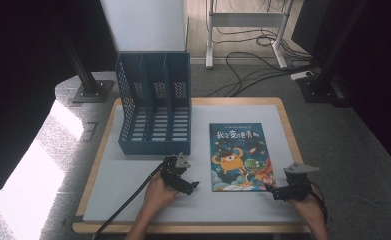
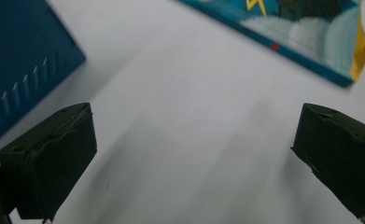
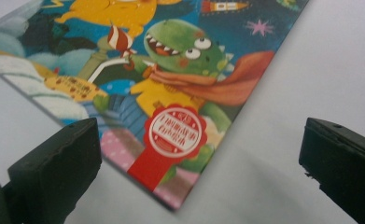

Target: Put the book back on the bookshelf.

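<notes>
Colourful book (image 1: 239, 157) flat between two open-jawed tools.

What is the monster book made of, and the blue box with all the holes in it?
The book looks like paper with a glossy printed cover: its picture shines a little in the right gripper view and the edge is thin. The blue box looks like hard matte plastic, judging by its even colour and its neat rows of moulded slots.
</notes>
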`<state>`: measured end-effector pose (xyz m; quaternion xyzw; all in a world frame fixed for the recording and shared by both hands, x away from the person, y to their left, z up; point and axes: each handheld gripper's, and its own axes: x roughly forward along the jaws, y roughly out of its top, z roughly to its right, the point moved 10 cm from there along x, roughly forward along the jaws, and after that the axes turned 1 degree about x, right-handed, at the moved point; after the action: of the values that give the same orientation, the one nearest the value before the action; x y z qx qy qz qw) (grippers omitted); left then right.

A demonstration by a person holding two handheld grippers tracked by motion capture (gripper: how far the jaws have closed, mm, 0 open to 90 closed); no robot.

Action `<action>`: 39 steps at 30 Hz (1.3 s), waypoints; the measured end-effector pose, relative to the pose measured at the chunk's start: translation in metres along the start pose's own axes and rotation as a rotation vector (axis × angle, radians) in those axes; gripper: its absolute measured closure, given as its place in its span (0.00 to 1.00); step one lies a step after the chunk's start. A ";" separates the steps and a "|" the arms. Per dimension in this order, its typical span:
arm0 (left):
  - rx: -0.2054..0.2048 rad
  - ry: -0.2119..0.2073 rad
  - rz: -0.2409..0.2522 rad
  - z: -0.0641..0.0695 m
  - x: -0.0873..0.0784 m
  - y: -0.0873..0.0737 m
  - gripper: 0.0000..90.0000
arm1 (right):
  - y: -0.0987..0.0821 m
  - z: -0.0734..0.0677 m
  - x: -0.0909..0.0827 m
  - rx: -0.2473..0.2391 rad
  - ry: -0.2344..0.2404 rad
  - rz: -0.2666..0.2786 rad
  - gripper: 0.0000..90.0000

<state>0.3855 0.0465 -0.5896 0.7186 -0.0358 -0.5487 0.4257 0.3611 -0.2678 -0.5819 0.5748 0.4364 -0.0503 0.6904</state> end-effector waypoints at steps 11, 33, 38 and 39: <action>0.053 0.011 -0.013 0.006 0.031 0.026 0.00 | 0.018 0.005 0.019 -0.017 0.023 -0.009 0.00; 0.078 -0.042 0.028 0.017 0.050 0.039 0.00 | 0.026 0.013 0.059 0.012 0.087 -0.041 0.00; 0.091 -0.078 0.041 0.027 0.051 0.045 0.00 | 0.028 0.018 0.061 0.008 0.081 -0.059 0.00; 0.087 -0.104 0.051 0.033 0.053 0.048 0.00 | 0.029 0.019 0.062 0.010 0.081 -0.060 0.00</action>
<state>0.3994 -0.0298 -0.6000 0.7058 -0.1000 -0.5724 0.4052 0.4260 -0.2475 -0.6016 0.5666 0.4809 -0.0499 0.6673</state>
